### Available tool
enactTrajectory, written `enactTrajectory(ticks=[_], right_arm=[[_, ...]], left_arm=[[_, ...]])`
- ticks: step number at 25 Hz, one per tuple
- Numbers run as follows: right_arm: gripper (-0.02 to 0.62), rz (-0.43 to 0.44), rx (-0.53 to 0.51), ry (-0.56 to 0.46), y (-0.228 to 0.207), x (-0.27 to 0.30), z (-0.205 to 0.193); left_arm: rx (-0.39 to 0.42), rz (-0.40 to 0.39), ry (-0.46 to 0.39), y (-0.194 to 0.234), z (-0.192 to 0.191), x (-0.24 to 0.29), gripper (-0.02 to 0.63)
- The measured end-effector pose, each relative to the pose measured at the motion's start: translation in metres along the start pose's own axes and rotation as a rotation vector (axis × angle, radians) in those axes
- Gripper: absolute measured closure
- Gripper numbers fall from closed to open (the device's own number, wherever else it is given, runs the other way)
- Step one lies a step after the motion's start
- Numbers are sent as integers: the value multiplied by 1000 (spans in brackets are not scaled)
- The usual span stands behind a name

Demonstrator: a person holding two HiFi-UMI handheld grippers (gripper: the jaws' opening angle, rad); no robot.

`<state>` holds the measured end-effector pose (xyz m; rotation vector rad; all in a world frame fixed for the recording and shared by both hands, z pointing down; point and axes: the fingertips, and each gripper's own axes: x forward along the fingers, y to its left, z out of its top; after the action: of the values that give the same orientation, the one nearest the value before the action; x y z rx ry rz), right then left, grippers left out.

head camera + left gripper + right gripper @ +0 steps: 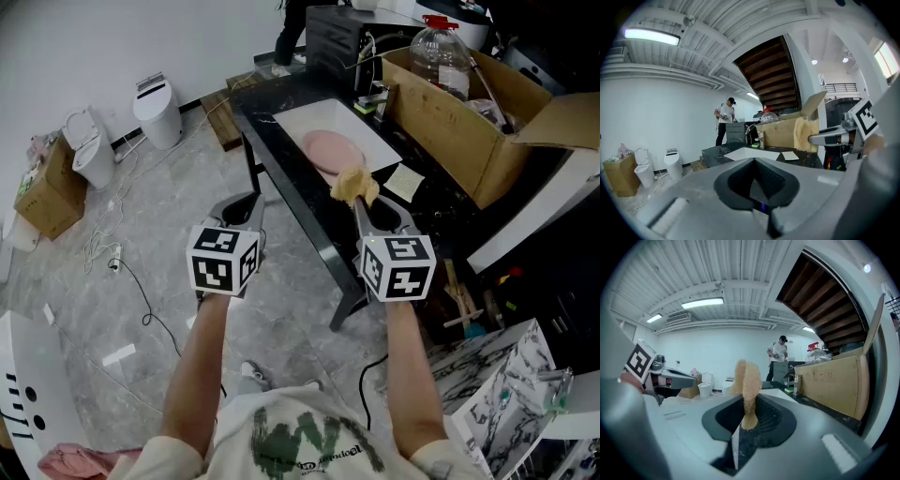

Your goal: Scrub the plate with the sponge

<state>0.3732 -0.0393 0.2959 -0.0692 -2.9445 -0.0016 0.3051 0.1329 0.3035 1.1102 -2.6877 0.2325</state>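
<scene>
Two claws: the right gripper [360, 201] pinches the tan sponge [353, 185]; the left gripper [246, 210] is closed and empty. Just beyond the sponge, a white sink [305, 119] holds the pink plate [328, 147], near edge hidden. Right of it, a cardboard box [450, 136] holds a bottle [441, 58].

You stand over a grey stone-look floor [159, 244] beside a black table [262, 131]; white wall [84, 47] behind, strip light [651, 36] on the ribbed ceiling [717, 23].
</scene>
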Motion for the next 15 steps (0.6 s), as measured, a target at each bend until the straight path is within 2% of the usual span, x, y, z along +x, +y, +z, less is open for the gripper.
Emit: enactTrajectory(ticks=[15], right_arm=[[532, 3, 9, 40, 3, 31, -11]], left_arm=[[-15, -29, 8, 20, -2, 30, 601]])
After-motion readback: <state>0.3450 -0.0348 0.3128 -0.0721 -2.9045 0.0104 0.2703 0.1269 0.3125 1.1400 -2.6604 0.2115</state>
